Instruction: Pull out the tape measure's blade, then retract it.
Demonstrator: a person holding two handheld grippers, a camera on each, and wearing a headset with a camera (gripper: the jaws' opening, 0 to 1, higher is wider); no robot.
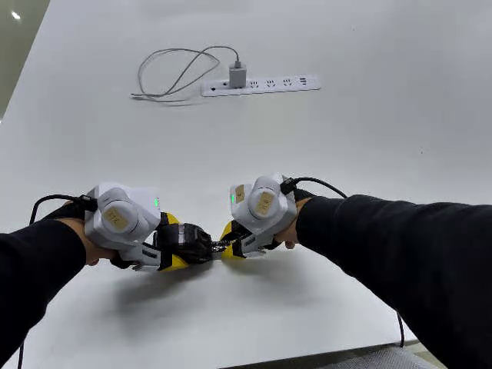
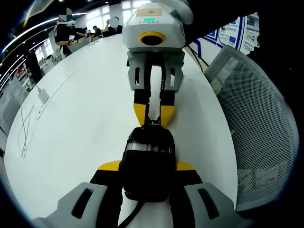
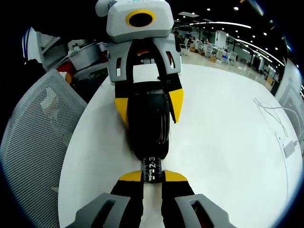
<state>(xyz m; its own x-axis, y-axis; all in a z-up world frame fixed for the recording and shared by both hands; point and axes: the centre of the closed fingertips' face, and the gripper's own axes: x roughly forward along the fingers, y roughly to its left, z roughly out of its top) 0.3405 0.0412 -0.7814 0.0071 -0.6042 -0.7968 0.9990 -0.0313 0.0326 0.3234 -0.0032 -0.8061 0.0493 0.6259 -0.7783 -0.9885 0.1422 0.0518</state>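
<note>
My left gripper (image 1: 175, 241) sits at 7 o'clock in the head view. Its jaws are pinched on the tape measure case (image 3: 148, 123). My right gripper (image 1: 229, 246) faces it nose to nose from the 3 o'clock side, jaws squeezed tight on the blade (image 3: 152, 167). Both arms are dressed in black. My left arm (image 1: 34, 269) comes in from 8 o'clock and my right arm (image 1: 392, 238) from 4 o'clock.
</note>
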